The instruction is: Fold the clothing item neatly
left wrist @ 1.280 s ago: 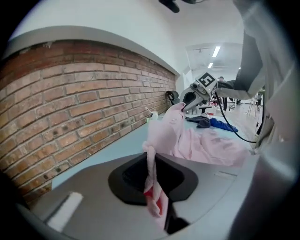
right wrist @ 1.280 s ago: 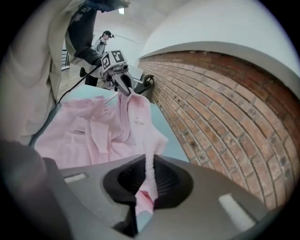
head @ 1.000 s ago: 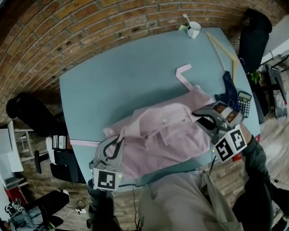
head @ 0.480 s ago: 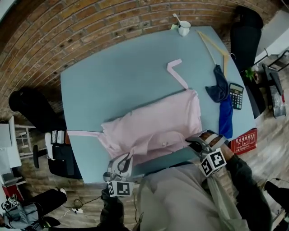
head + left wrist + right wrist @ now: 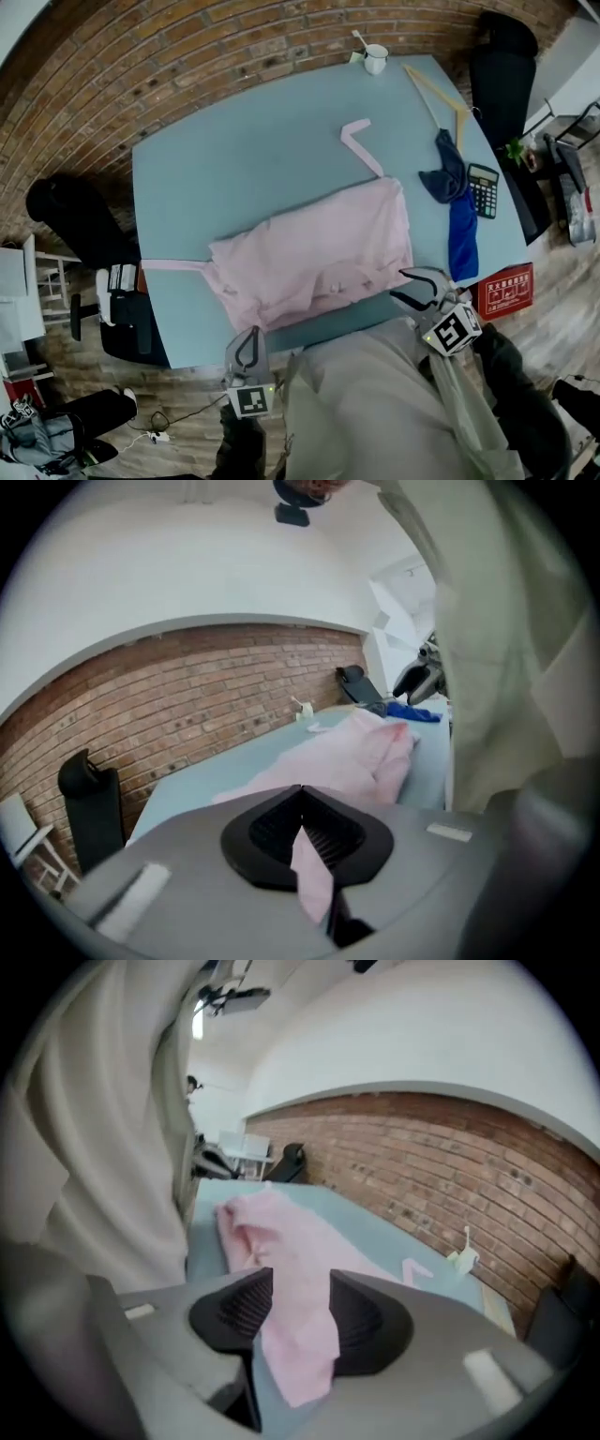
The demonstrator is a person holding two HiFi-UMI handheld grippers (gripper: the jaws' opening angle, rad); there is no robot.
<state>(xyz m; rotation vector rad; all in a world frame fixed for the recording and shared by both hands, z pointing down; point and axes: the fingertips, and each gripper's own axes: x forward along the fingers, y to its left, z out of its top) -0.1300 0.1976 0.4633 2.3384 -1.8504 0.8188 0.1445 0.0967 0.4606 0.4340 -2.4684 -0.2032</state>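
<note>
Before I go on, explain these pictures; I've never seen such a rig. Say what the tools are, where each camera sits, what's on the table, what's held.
A person holds a two-jaw gripper in each hand. One picture comes from a head camera looking down; the other two from cameras riding on the grippers. On the table lie a pink shirt, a blue cloth, a calculator, a hanger and a mug. The left gripper is shut on the shirt; the right gripper has just been opening, shirt fabric loose between its jaws.

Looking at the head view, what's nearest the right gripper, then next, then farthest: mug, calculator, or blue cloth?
1. Blue cloth, beside the right gripper, on its right.
2. Calculator, farther up on the right.
3. Mug, way at the back.
</note>
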